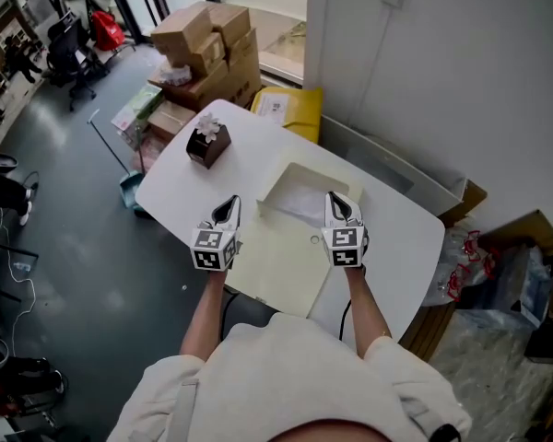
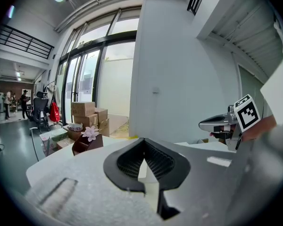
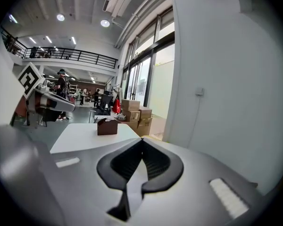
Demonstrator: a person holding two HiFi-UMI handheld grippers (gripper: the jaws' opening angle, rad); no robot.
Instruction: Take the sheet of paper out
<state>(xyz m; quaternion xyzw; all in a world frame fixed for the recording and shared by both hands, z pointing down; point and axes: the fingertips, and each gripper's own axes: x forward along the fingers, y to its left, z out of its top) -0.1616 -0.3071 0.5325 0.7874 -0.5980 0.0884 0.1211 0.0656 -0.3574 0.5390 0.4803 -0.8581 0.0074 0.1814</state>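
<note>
Both tools are closed, tips meeting, and hold nothing: the left tool (image 1: 226,210) and the right tool (image 1: 343,209). Between them on the white surface (image 1: 175,191) lies a cream envelope (image 1: 281,261), its long axis running away from the person. Its far flap is open, and the sheet of paper (image 1: 300,203) shows white at the mouth. The label on the yellow parcel (image 1: 290,110) is too small to read.

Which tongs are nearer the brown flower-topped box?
Left. The left tongs are on the person's side of the small brown box with a white flower; the right tongs are farther off to its right, over the cream paper folder.
</note>
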